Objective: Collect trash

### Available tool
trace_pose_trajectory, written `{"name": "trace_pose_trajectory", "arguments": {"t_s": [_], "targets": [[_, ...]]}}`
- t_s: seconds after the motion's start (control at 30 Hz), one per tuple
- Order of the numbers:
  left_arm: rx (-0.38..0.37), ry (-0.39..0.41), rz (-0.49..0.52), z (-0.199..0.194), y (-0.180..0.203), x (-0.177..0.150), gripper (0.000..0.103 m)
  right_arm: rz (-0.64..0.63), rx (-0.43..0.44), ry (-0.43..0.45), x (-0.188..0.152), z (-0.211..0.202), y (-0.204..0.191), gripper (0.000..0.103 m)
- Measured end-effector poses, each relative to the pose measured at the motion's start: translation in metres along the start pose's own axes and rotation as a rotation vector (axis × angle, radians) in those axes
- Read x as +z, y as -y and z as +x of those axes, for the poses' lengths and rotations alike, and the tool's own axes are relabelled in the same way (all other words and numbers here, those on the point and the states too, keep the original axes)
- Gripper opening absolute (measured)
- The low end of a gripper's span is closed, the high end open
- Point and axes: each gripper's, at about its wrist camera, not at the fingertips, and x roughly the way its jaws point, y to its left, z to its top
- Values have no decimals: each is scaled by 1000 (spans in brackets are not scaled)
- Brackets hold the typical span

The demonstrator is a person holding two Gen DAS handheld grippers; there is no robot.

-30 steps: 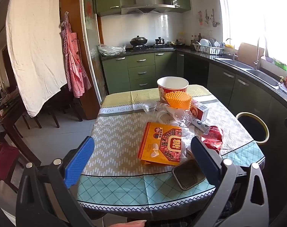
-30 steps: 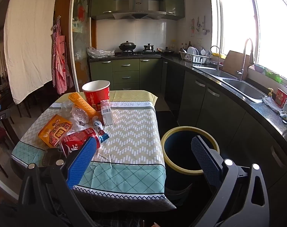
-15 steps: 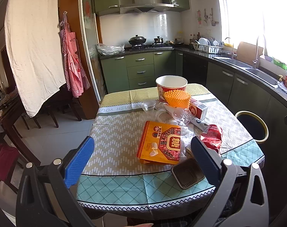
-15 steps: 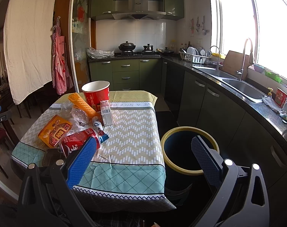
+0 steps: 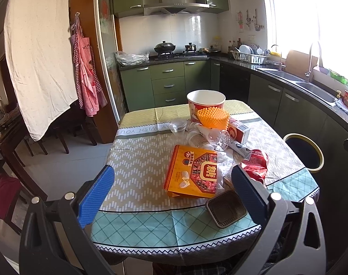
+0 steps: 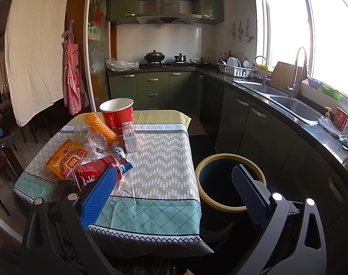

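While my left gripper [image 5: 172,191] hangs wide open and empty over the table's [image 5: 139,174] near edge, trash [image 5: 210,151] clusters toward its right side. From the right wrist, my right gripper [image 6: 174,189] gapes empty between the table's right edge and the bin [image 6: 230,178].

On my bench [image 5: 139,174] I counted one red paper bucket [image 5: 206,105], one orange box [image 5: 193,171], one red can [image 6: 97,171] and one small carton [image 6: 129,137]. There was one dark tray [image 5: 226,208], one orange mesh sleeve [image 5: 212,118] and one tube [image 6: 120,154]. One bin [image 6: 229,183] stood beside it.
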Motion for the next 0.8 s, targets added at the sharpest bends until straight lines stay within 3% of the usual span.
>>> {"name": "trace_pose_trajectory", "arguments": {"t_s": [0.8], "targets": [[-4,2,8,-2,0,0,97,-2,4,0,1,0,-2,99]]}}
